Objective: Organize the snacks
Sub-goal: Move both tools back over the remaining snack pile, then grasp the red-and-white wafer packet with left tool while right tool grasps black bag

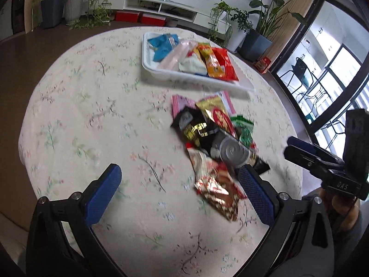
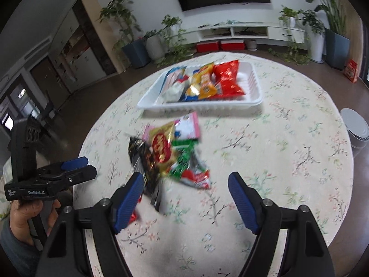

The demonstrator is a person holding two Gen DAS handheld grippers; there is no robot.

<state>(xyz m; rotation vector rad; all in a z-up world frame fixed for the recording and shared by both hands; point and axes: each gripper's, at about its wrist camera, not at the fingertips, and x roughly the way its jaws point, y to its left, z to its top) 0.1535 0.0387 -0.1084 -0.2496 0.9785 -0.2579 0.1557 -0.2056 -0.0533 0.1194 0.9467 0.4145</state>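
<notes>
Snacks lie in two groups on the round table (image 1: 92,115), and the reason seems plain: the white tray (image 1: 147,62) at the far side is the place for sorted packets, while the loose pile (image 1: 212,143) nearer to the person is what remains to move. Nearest in each wrist view are the tongs. The left gripper (image 1: 180,191) is spread wide with nothing between its blue pads, and the pile is just beyond its right pad — the lowest foil packet lies beside that pad. The right gripper (image 2: 186,196) is also spread and empty; the pile lies just ahead, toward its left pad, with a dark wrapper partly hidden behind it. I judge both are ready to pick up a packet, not holding one. Farther off, the tray already has several packets — blue, orange, red — lying side by side.
</notes>
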